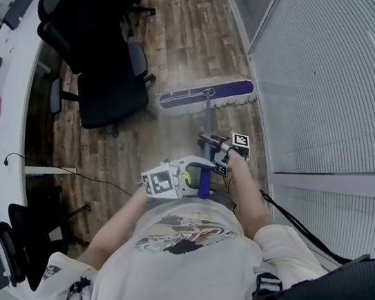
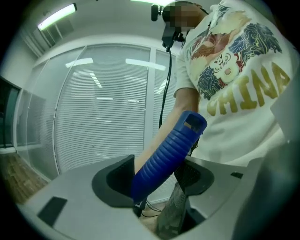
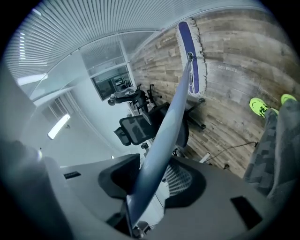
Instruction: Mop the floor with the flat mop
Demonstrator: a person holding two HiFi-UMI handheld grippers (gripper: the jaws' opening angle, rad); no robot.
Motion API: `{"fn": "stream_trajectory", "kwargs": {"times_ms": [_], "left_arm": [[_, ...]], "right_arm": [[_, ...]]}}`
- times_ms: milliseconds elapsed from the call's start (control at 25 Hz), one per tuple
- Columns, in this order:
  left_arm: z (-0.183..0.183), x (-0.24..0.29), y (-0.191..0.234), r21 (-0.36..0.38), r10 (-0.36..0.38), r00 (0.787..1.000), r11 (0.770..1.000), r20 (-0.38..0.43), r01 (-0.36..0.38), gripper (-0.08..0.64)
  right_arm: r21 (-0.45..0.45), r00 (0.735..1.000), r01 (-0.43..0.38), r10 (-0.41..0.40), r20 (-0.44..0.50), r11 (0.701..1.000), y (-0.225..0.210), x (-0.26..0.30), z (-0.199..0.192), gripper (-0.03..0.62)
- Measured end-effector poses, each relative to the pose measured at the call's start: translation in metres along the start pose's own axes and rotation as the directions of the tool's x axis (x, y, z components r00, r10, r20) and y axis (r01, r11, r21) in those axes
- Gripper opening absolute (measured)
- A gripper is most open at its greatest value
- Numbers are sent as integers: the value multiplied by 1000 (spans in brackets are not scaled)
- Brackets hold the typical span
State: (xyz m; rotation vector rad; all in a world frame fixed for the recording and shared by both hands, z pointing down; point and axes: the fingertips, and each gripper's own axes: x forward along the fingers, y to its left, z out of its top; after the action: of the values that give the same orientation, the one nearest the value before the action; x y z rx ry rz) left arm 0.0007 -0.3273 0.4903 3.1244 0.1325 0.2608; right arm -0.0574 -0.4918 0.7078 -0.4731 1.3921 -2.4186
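The flat mop's purple head (image 1: 206,94), fringed in white, lies on the wooden floor ahead of me, next to the glass wall. Its pole (image 1: 207,122) runs back toward my body. My right gripper (image 1: 211,144) is shut on the pole, which crosses between its pads in the right gripper view (image 3: 161,140), with the mop head (image 3: 190,58) far beyond. My left gripper (image 1: 194,175) is closer to my chest and is shut on the blue ribbed handle grip (image 2: 168,154) at the pole's top end. That grip (image 1: 204,180) shows beside the marker cube.
Black office chairs (image 1: 106,85) stand just left of the mop head. A curved white desk (image 1: 7,119) runs down the left side. A glass wall with blinds (image 1: 337,84) closes the right. A thin cable (image 1: 92,179) lies on the floor by the desk.
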Motion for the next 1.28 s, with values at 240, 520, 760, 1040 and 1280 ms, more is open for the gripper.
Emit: {"fn": "stream_trajectory", "kwargs": {"times_ms": [240, 520, 760, 1040, 1280], "left_arm": [[-5, -18, 57, 5, -19, 1000, 1000, 1, 19, 258], [-12, -31, 143, -1, -2, 1000, 1000, -10, 2, 258], [-1, -34, 251, -9, 45, 999, 999, 26, -45, 258], [-43, -21, 366, -8, 112, 989, 994, -95, -113, 258], [-44, -20, 411, 19, 111, 987, 994, -116, -110, 258]], "right_arm": [[21, 1000, -6, 5, 28, 1000, 22, 37, 43, 156], [15, 1000, 7, -6, -22, 1000, 63, 84, 106, 155], [21, 999, -33, 33, -30, 999, 120, 124, 184, 160], [40, 1000, 18, -19, 25, 999, 153, 169, 296, 144], [54, 999, -26, 23, 42, 998, 175, 188, 333, 141]]}}
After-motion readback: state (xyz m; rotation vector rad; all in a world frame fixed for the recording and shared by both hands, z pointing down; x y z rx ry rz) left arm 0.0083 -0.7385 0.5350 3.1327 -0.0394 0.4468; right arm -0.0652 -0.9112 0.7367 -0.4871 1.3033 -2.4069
